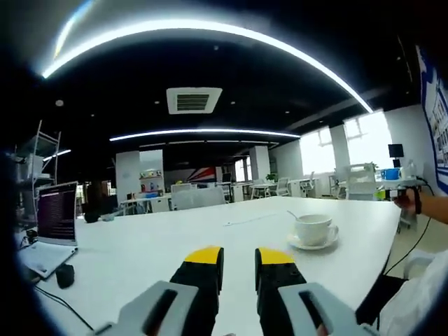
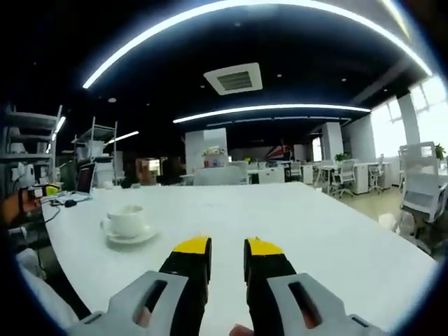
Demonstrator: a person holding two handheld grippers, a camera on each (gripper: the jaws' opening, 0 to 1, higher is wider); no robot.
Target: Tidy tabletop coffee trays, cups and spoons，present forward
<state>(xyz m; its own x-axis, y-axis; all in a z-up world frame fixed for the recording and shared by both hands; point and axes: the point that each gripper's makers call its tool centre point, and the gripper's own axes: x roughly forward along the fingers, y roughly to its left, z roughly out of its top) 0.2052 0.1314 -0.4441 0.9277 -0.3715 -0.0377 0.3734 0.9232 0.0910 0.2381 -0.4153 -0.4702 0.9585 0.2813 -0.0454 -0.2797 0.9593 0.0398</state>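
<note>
A white coffee cup (image 1: 313,227) stands on a white saucer (image 1: 313,242) on the white table (image 1: 175,245), right of centre in the left gripper view. A spoon handle (image 1: 293,215) sticks up out of the cup. My left gripper (image 1: 239,260) hovers low over the table, short of the cup and to its left, jaws a narrow gap apart with nothing between them. In the right gripper view the same cup (image 2: 128,220) and saucer (image 2: 129,237) sit left of centre. My right gripper (image 2: 227,253) is nearer than them and to their right, also slightly open and empty.
An open laptop (image 1: 56,213) sits at the table's left end with a black mouse (image 1: 65,274) and a cable. A person's white sleeve (image 1: 420,294) is at the right edge. White chairs (image 2: 420,189) stand beyond the table's right side.
</note>
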